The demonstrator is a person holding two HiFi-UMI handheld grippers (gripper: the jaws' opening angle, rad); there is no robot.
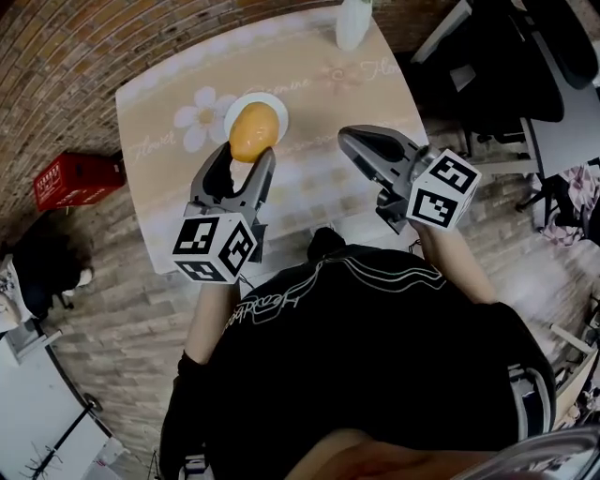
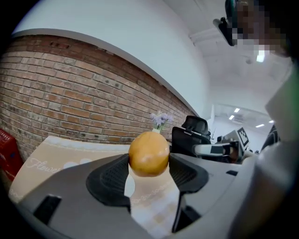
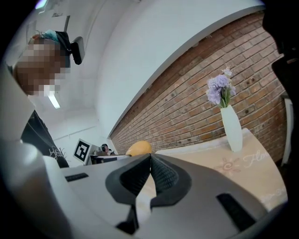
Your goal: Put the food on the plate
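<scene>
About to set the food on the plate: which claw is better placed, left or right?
Left. The left claw grips the orange fruit, which overlaps the white plate in the head view. The right claw is shut, empty and off to the side.

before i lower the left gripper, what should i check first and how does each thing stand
1. Grip: the left gripper has both pads pressed on the sides of the orange-yellow food. Ok.
2. Line-up: in the head view the food overlaps the white plate. Ok.
3. Gap between food and plate: no view shows it from the side. Cannot tell.
4. Plate surface: only its rim shows and the food hides the middle. Cannot tell.
5. Right gripper: jaws together with nothing between them, held off to the right of the plate. Ok.
6. Vase: upright at the table's far edge, apart from the plate. Ok.
</scene>
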